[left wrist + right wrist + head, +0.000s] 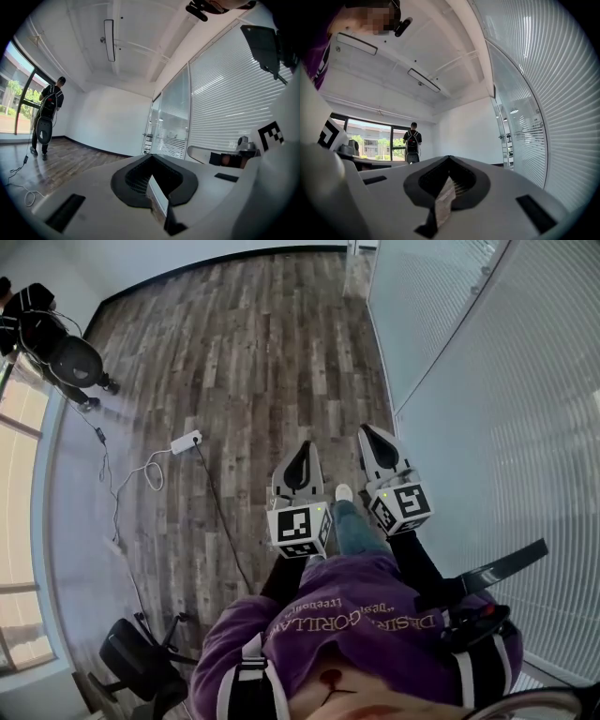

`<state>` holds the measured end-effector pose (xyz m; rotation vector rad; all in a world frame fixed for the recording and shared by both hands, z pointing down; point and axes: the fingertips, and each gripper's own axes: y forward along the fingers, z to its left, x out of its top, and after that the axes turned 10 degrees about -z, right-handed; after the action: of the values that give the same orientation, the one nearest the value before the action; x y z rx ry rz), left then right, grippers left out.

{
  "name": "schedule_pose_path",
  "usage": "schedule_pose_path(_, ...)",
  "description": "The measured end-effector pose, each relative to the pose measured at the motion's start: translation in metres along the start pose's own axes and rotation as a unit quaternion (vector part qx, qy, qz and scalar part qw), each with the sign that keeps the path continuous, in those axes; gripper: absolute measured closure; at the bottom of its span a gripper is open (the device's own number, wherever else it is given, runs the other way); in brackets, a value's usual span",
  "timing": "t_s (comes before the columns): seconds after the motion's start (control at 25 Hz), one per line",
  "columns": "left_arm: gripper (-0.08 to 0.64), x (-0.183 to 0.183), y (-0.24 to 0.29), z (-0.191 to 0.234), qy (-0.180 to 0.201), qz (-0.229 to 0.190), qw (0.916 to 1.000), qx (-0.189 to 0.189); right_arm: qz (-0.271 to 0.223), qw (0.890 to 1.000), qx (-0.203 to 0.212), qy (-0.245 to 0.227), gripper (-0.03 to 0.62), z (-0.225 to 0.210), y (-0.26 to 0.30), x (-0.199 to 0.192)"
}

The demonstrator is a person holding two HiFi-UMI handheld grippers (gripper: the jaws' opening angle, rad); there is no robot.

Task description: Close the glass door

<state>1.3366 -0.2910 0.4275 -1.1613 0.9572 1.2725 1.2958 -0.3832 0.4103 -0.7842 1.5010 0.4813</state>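
The glass door [509, 140] stands ahead at the far end of the striped glass wall [506, 427], well apart from both tools. The left tongs [303, 452] and right tongs [371, 435] are both closed on nothing and point level.

The door is likely heavy and rigid. Its glass would be slick under the pads and could crack under a hard knock. What looks like a handle [500, 137] on its edge seems the best hold.

The only writing is upside-down lettering on the person's purple top [375, 589], seemingly including "GORILLA".
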Motion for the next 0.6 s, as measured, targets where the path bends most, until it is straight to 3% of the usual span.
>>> schedule_pose_path(0.4,0.577,0.016,0.166,0.013,0.013,-0.030,0.9993,0.018,-0.002,1.000,0.029,0.000,0.601,-0.111,0.129,0.012)
schedule_pose_path(0.6,0.577,0.004,0.228,0.016,0.012,-0.032,0.9990,0.028,-0.009,0.999,0.041,-0.001,0.601,-0.158,0.182,0.012)
